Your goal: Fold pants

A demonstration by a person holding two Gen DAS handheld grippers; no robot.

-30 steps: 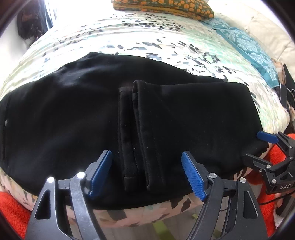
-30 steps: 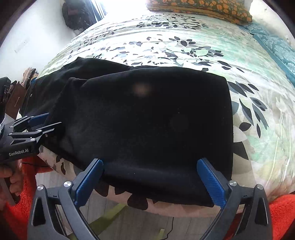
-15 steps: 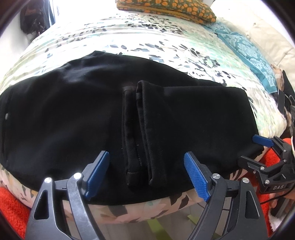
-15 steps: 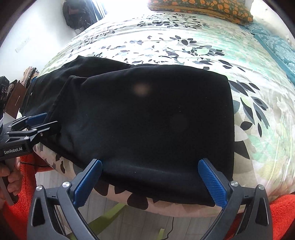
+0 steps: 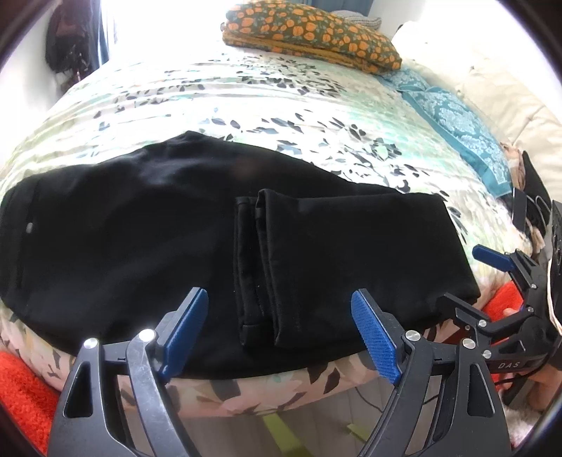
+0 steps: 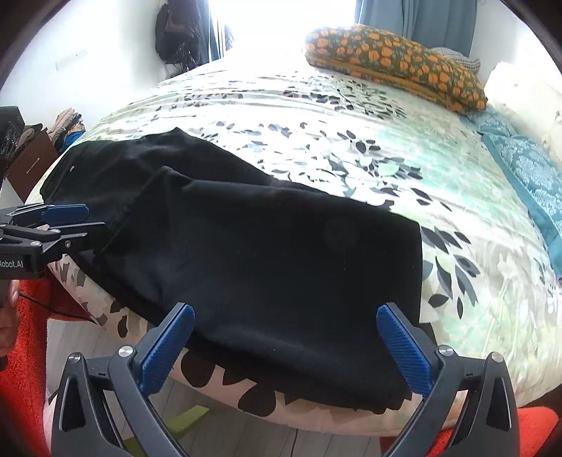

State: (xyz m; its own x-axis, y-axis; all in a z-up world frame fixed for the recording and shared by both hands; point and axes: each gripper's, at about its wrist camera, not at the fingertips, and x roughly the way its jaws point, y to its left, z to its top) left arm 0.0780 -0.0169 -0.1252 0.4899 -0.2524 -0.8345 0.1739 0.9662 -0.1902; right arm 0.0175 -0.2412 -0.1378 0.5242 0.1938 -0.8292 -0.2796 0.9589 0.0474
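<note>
Black pants [image 5: 140, 246] lie flat on the bed near its front edge, the legs folded back over the upper part so the two leg hems [image 5: 256, 267] rest across the middle. They also show in the right wrist view [image 6: 274, 260]. My left gripper [image 5: 281, 334] is open and empty, just short of the bed's edge below the hems. My right gripper [image 6: 286, 344] is open and empty at the front edge by the folded end. Each gripper shows in the other view: the right one [image 5: 491, 281], the left one [image 6: 70, 225].
The bed has a leaf-print cover [image 5: 246, 105]. An orange floral pillow [image 5: 309, 42] and a teal cloth [image 5: 456, 130] lie at the far side. An orange rug [image 5: 21, 386] covers the floor below the bed. A dark bag [image 6: 175, 31] hangs on the wall.
Both grippers have pulled back and up from the pants, so more of the bed and room shows. The pants have not moved. Both grippers stay open.
</note>
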